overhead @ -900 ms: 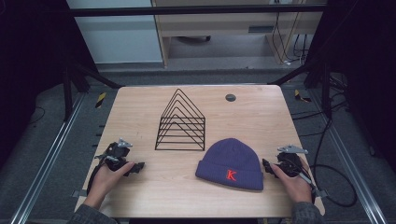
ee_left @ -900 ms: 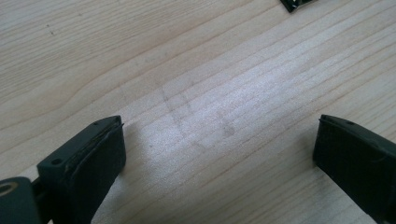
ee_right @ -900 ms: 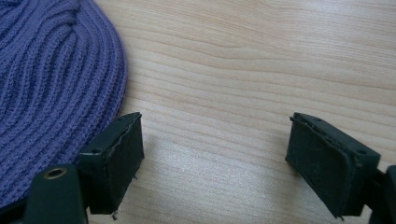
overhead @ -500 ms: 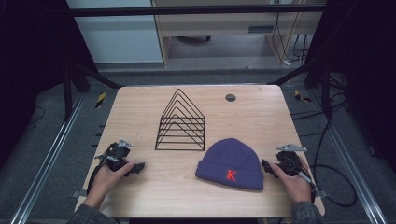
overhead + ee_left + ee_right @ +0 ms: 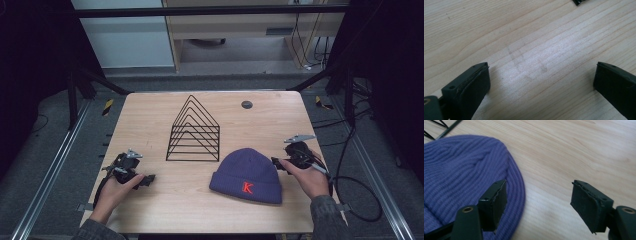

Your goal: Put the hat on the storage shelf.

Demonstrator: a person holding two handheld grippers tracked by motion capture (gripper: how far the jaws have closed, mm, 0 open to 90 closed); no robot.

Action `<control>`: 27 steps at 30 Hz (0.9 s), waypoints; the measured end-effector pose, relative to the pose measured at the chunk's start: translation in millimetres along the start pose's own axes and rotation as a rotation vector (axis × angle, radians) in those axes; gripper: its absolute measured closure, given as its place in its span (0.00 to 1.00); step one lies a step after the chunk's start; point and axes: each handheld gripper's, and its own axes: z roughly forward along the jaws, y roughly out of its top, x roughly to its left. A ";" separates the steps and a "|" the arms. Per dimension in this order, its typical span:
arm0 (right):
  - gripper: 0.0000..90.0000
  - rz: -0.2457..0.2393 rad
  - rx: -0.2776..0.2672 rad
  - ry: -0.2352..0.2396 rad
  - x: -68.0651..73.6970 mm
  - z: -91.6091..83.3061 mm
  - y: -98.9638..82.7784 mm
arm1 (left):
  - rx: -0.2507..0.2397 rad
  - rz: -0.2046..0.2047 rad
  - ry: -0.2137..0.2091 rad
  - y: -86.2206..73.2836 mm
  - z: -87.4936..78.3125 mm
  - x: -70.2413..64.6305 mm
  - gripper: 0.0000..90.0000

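A purple knitted beanie with a red K lies flat on the wooden table, front right of centre. My right gripper is at the beanie's right edge, low over the table and open. In the right gripper view its jaws straddle that edge: one finger hangs over the ribbed beanie, the other over bare wood. My left gripper rests near the front left and points right. It stands wide open with only wood between its fingers.
A black wire rack of nested triangles stands at the table's middle, behind the beanie. A small dark round disc lies near the far edge. Metal rails and cables run along both sides of the table.
My right gripper has shifted a little away from the front edge and closer to the beanie's right side. The left gripper, beanie and rack have stayed put.
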 end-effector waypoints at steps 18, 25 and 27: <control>0.53 -0.011 0.080 0.101 16.4 36.8 38.0 | 0.000 0.007 -0.011 0.9 1.0 -0.6 0.00; 0.52 0.026 0.106 0.125 21.5 56.7 36.1 | 0.002 0.011 -0.014 1.2 0.9 -0.9 0.00; 0.52 0.038 0.116 0.125 22.3 61.8 35.3 | 0.002 0.012 -0.013 1.2 1.0 -0.9 0.00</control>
